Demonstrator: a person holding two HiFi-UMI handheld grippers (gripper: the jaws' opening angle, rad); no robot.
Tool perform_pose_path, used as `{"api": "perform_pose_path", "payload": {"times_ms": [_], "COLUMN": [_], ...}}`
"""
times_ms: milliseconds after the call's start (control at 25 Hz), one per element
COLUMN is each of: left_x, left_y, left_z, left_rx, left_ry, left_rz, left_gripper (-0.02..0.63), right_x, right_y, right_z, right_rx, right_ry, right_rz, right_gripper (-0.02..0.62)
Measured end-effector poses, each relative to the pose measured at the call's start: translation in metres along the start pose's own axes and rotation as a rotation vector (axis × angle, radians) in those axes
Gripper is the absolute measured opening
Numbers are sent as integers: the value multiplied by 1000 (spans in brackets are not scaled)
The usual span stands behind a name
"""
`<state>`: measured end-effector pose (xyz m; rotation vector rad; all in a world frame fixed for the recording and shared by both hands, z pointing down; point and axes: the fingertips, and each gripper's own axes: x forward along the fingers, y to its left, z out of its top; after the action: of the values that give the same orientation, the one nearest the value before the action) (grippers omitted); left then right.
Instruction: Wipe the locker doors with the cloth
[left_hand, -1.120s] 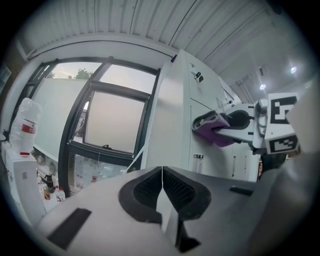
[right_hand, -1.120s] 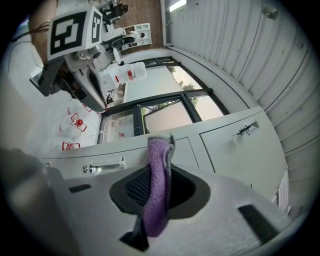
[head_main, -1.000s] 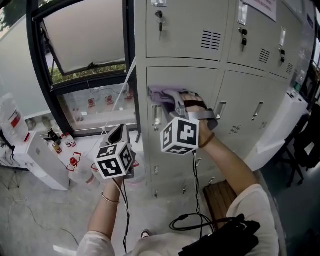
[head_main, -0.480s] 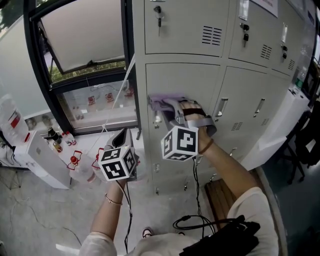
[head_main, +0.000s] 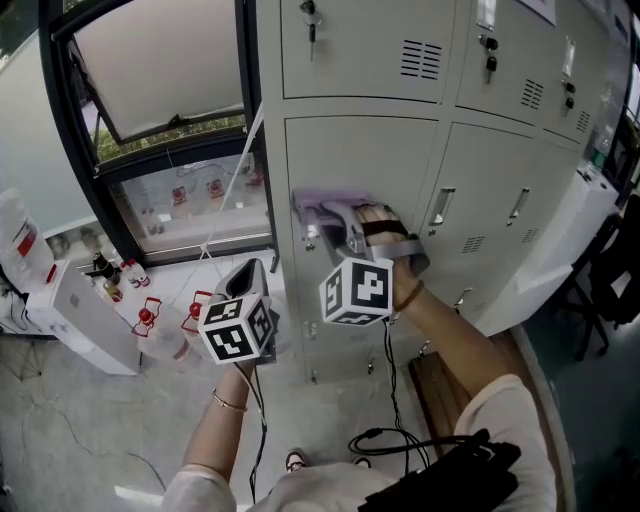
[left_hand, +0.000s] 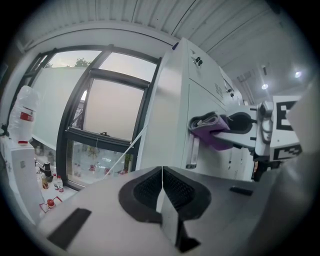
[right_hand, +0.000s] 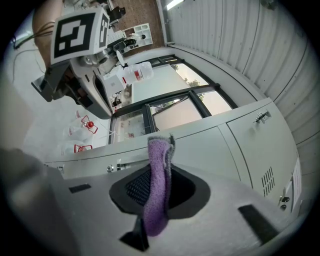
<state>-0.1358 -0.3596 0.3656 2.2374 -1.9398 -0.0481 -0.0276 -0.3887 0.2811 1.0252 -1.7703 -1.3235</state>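
My right gripper (head_main: 322, 213) is clamped on the purple cloth (head_main: 330, 203) and holds it up at the lower locker door (head_main: 372, 158), near the door's left edge and just above the handle (head_main: 311, 238). From the head view the cloth is a folded band whose long axis runs roughly across the door, left to right, with the free end pointing towards the door's left edge. It seems to be pressed flat on the panel, though the hand covers the contact and I can't swear to it.

The right gripper view gives me what the head view doesn't. There the cloth stands edge-on as a narrow strip pinched between the two jaws, reaching from the jaw throat out past the tips towards the grey door. It has a fuzzy purple pile with a thin grey edge at the top. The left gripper view shows the side: the fold is doubled over, purple below and grey above, sitting right beside the handle.

My left gripper (head_main: 243, 278) hangs lower and to the left, well apart from the lockers and in front of the window (head_main: 165, 65). Its jaws are closed together with nothing between them.
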Motion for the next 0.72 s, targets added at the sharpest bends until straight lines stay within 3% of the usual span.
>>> {"api": "perform_pose_path", "payload": {"times_ms": [720], "left_x": [1], "left_y": [-2], "left_z": [-21], "left_rx": [-18], "left_ry": [36], "left_rz": [6], "left_gripper": [9], "right_x": [4], "right_y": [47], "right_z": [-9], "right_rx": [-5], "right_ry": [6], "right_rz": [97], "right_gripper": [58]}}
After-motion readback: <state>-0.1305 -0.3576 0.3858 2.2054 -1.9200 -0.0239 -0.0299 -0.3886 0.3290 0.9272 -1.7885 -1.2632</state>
